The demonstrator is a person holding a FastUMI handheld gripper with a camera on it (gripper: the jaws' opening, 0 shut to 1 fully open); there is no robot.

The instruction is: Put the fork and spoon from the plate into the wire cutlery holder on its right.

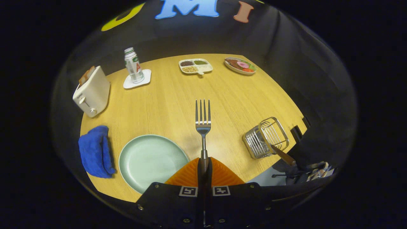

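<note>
My gripper [203, 163] is shut on the handle of a metal fork [203, 121], which sticks straight out ahead of the fingers, tines forward, held above the wooden table. Below and left of the fingers lies the pale green plate [149, 159], bare. The wire cutlery holder [266, 137] stands to the right of the fingers near the table's right edge. A wooden-handled utensil [283, 155] leans out of it; its head is hidden inside, so I cannot tell what kind it is.
A white toaster [92, 92] with toast and a blue cloth [95, 151] sit on the left. Beyond the fork stand a bottle [133, 65] on a white coaster, a divided snack tray [195, 66] and a plate of food [240, 65].
</note>
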